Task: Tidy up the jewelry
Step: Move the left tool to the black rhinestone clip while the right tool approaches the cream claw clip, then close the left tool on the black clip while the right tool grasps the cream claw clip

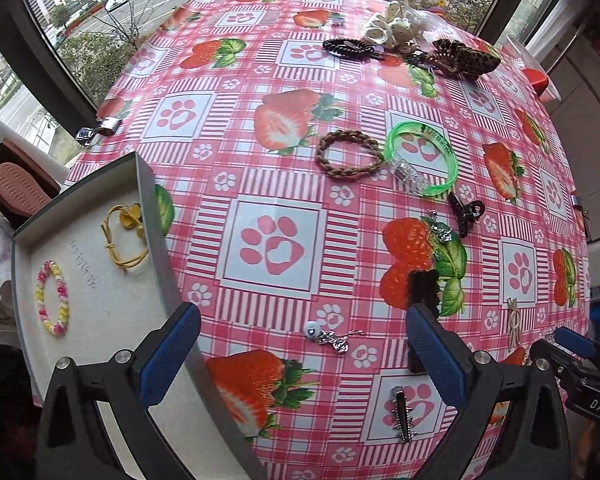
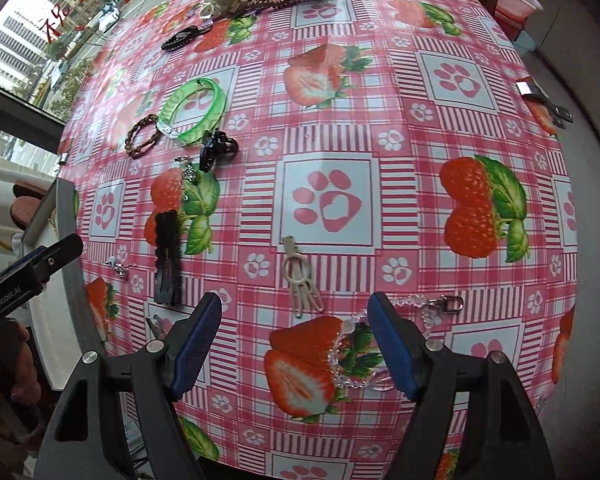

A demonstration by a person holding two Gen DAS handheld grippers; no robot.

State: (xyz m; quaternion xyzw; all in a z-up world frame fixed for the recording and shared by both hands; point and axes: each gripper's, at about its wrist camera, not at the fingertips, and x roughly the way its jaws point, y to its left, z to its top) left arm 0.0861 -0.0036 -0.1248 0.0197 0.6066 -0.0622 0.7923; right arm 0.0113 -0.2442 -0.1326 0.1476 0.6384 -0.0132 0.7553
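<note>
My left gripper (image 1: 304, 354) is open above the pink strawberry tablecloth (image 1: 276, 184), with a small silver charm with a white bead (image 1: 332, 338) lying below the gap. To its left a grey tray (image 1: 100, 320) holds a pink-yellow bead bracelet (image 1: 54, 298) and a yellow cord bracelet (image 1: 126, 240). My right gripper (image 2: 294, 344) is open, nothing pressed between its pads. A clear bead chain (image 2: 340, 354) with a metal clasp (image 2: 446, 304) lies on the cloth under its right finger. A cream clip (image 2: 300, 280) lies just ahead of it.
On the cloth lie a brown braided bracelet (image 1: 350, 154), a green bangle (image 1: 422, 158), a black claw clip (image 1: 466, 212), a long black hair clip (image 2: 168, 260) and a spiked silver clip (image 1: 402, 416). Scrunchies and hair ties (image 1: 396, 32) are heaped at the far edge.
</note>
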